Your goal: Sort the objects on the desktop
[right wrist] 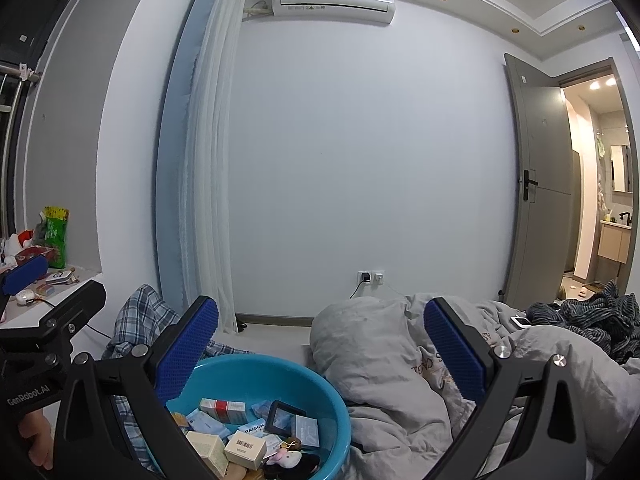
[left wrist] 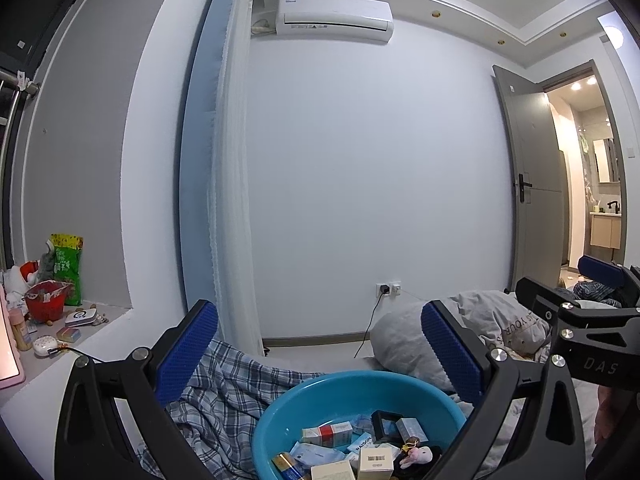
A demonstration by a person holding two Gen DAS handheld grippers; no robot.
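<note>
Left gripper [left wrist: 320,356] is held level above the bed, fingers [left wrist: 188,352] spread wide w/ nothing between; blue dimpled rubber pads on black frames. Right gripper [right wrist: 322,356] sits beside it, same pose, fingers [right wrist: 454,354] spread apart & empty. Below both, a round glossy blue plastic basin [left wrist: 320,396] rests on a plaid cloth [left wrist: 228,384], next to a rumpled grey quilt [right wrist: 384,360]. Basin holds small cardboard boxes [left wrist: 326,434], a black square frame [right wrist: 284,416] & a pink plush toy [left wrist: 418,456].
</note>
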